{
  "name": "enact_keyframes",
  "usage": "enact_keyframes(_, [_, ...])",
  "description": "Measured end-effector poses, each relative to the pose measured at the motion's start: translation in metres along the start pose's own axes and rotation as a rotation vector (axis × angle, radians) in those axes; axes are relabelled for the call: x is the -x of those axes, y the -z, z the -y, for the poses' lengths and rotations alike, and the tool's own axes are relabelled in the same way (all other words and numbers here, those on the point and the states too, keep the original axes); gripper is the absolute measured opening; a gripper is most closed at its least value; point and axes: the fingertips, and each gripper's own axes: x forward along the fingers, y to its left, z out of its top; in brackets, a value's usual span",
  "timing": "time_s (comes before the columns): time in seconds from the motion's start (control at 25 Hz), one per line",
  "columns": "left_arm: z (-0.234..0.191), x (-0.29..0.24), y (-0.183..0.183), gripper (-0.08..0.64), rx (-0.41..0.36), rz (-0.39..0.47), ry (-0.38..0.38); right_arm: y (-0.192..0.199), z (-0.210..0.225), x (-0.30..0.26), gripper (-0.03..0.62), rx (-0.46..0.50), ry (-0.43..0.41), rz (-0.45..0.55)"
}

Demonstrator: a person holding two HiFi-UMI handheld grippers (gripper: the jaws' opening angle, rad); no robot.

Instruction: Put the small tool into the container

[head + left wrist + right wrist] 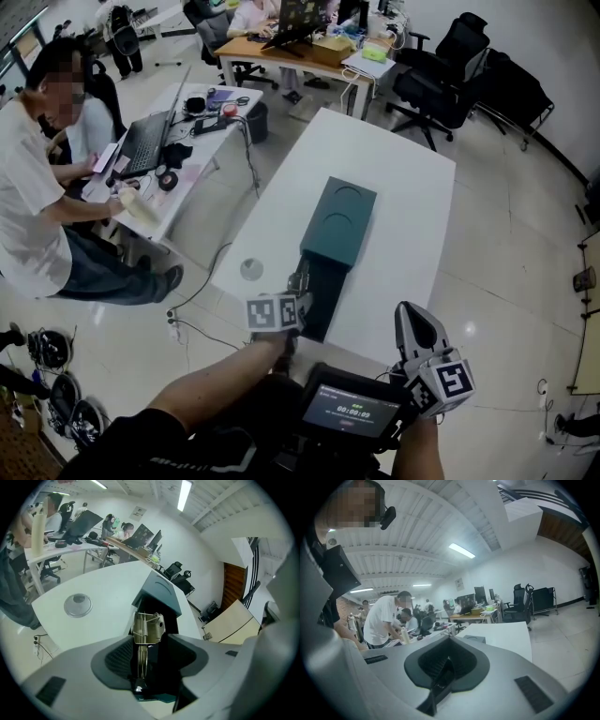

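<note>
Left gripper (146,645) jaws spread, metal spring tool (148,627) loose between them over teal container's (339,221) open drawer (325,298); right gripper (444,668) jaws pressed together, empty.

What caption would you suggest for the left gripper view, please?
Open left gripper with the small metal tool between its jaws, at the open drawer of the teal container.

left gripper (149,641): jaws apart, pads off tool | small silvery metal spring tool (149,626): upright between jaws | teal box-shaped container (161,595): dark open end behind tool | white worktop (108,585): clear round plastic lid (78,605) at left
</note>
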Motion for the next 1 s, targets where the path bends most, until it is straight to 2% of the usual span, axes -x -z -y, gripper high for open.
enact_keyframes(0.28, [-0.007,0.019,-0.001,0.265,0.014,0.017,-0.003,0.002,-0.005,0.001,0.008,-0.001,-0.006,-0.004])
enact_keyframes(0.4, [-0.005,0.034,-0.008,0.265,-0.027,0.050,-0.016,0.000,-0.006,0.000,0.008,0.000,-0.010,-0.002])
enact_keyframes(0.56, [-0.006,0.042,-0.020,0.265,-0.127,0.107,-0.035,-0.002,-0.009,-0.002,0.008,0.003,-0.018,0.000])
enact_keyframes(0.68, [-0.017,0.036,-0.029,0.264,-0.137,0.131,-0.046,-0.001,-0.013,-0.004,0.008,0.005,-0.028,0.000])
enact_keyframes(0.72, [-0.020,0.038,-0.034,0.227,-0.149,0.134,-0.067,-0.002,-0.014,-0.006,0.008,0.006,-0.031,-0.002])
enact_keyframes(0.76, [-0.024,0.039,-0.039,0.132,-0.163,0.137,-0.085,-0.002,-0.015,-0.008,0.008,0.007,-0.033,-0.005])
enact_keyframes(0.88, [-0.028,0.038,-0.045,0.118,-0.200,0.124,-0.086,-0.004,-0.016,-0.011,0.008,0.009,-0.036,-0.006])
enact_keyframes(1.0, [-0.010,0.035,-0.042,0.118,-0.229,0.103,-0.016,-0.001,-0.011,-0.011,0.008,0.004,-0.024,-0.008])
